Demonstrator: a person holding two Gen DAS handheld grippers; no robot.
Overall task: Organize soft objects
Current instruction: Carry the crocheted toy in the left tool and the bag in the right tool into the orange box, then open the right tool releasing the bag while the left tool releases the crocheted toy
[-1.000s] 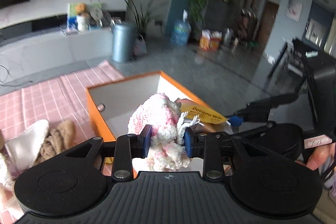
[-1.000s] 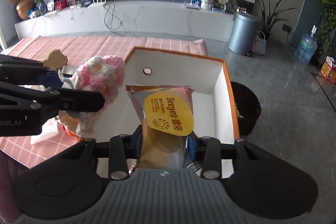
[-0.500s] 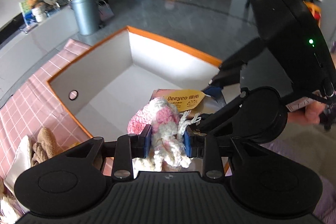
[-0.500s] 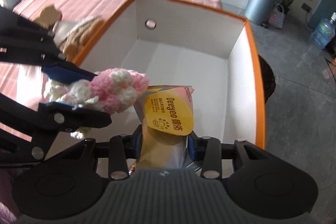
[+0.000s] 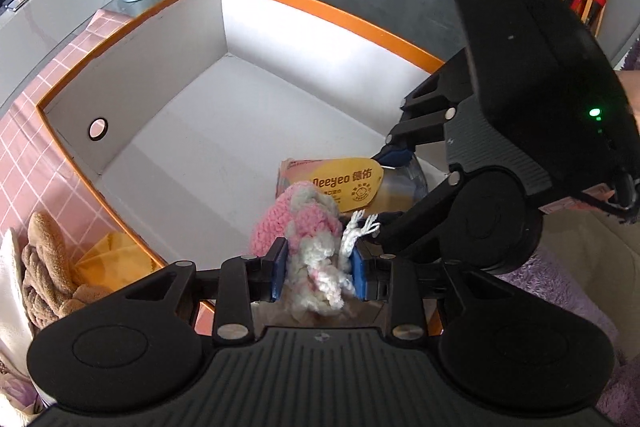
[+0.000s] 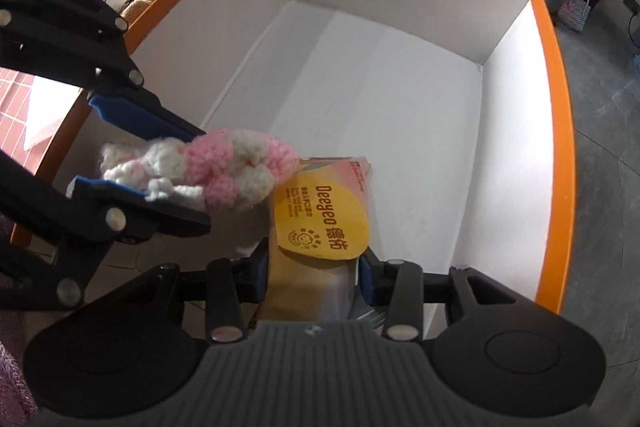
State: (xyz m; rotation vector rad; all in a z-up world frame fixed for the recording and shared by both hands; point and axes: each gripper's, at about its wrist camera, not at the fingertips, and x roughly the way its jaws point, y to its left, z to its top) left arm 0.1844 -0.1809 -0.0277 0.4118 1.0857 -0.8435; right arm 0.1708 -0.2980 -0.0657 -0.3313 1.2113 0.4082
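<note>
While the pink-and-white crocheted piece (image 5: 316,239) sits between the pads of the left hand-held gripper (image 5: 320,269) and the Deeyeo wipes pack (image 6: 320,223) between those of the right hand-held gripper (image 6: 312,277), both sets of jaws are easing open, still touching their loads, low over the near end of the orange-rimmed white box (image 6: 554,75). Each item's long axis runs forward from its gripper toward the bare box floor, the 2 just touching, so release drops both inside. Only the left view shows brown knit and yellow cloth (image 5: 108,259) waiting outside on the pink checked counter (image 5: 24,147).
</note>
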